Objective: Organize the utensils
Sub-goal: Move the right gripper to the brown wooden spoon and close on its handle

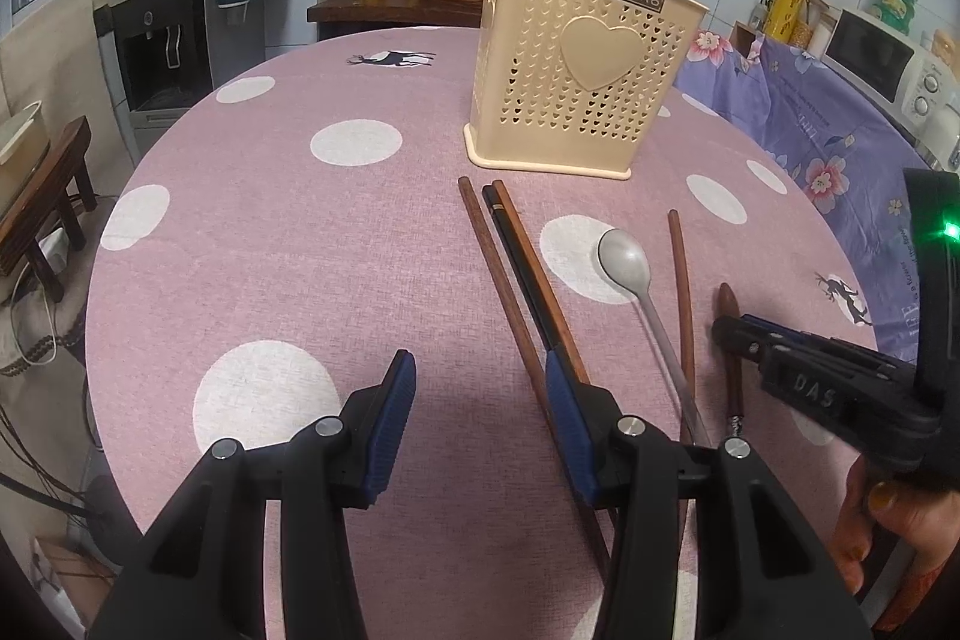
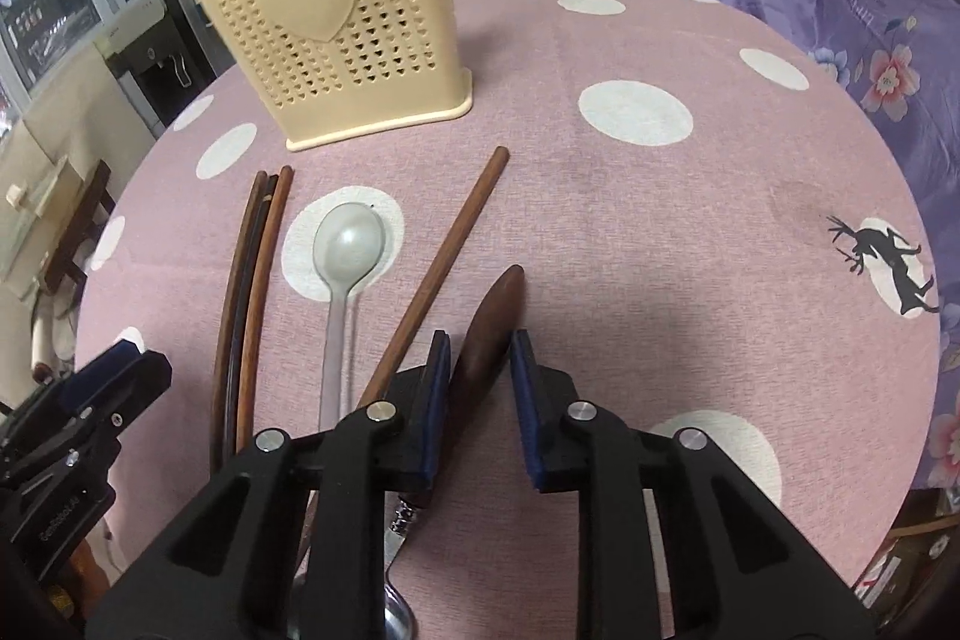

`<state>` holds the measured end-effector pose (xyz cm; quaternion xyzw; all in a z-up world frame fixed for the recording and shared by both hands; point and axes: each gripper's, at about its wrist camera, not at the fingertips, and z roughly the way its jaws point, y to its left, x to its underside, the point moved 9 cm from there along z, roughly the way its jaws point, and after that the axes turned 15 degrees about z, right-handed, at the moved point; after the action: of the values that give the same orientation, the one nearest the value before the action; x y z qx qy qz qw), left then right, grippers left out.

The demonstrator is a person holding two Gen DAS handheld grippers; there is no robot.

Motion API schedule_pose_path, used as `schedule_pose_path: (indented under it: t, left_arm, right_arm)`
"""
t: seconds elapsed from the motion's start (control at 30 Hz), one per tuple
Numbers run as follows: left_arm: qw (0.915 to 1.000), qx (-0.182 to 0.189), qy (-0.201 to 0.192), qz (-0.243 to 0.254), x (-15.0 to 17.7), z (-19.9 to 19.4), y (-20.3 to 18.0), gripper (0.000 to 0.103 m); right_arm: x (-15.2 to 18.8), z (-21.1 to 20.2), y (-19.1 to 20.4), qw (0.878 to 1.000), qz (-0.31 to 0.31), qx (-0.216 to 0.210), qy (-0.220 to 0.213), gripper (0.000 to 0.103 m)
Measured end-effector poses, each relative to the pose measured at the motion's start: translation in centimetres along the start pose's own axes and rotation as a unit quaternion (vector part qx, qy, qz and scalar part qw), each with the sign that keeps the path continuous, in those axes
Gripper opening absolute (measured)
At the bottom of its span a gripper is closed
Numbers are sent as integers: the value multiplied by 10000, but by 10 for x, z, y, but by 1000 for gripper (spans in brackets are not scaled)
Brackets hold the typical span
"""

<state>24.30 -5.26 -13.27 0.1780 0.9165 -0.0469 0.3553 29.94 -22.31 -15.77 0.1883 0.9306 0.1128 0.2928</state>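
The right gripper (image 2: 480, 358) is lowered over a wooden-handled utensil (image 2: 489, 334) lying on the table (image 2: 600, 220). Its blue pads sit narrowly on either side of the handle, at or close to contact; a firm grip cannot be confirmed. No lift has begun, as the utensil lies flat. Its long axis runs away from the gripper toward the far side of the table, with the rounded handle end pointing away and the metal neck and working end toward the person, under the gripper body. Gripping across the handle suits carrying it to the holder (image 2: 336, 34), which stands upright beyond the row of utensils. The left gripper (image 1: 480, 388) hangs about half open and empty, beside three chopsticks (image 1: 516, 280). A spoon (image 1: 630, 268) and a single chopstick (image 1: 681, 292) lie between.
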Motion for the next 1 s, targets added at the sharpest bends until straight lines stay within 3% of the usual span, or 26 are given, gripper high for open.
schedule_pose_path:
  t: [0.37, 0.53, 0.77, 0.93, 1.0]
  left_arm:
    - [9993, -129, 241, 246, -5, 21, -11, 45]
    - [9988, -242, 324, 285, -2, 28, -12, 39]
    - [9981, -271, 361, 417, -4, 27, -6, 21]
    - [9983, -214, 484, 232, -6, 31, 8, 23]
    - [9983, -228, 500, 189, -10, 34, 10, 32]
  right_arm:
    - [-3, 2, 4, 9999, -89, -79, -52, 21]
    - [-1, 2, 6, 9999, -129, -52, -91, 21]
    - [-2, 0, 3, 9993, -355, 25, -145, 21]
    - [-8, 3, -3, 9997, -250, -2, -77, 21]
    - [-10, 4, -2, 9997, -216, 48, -98, 21]
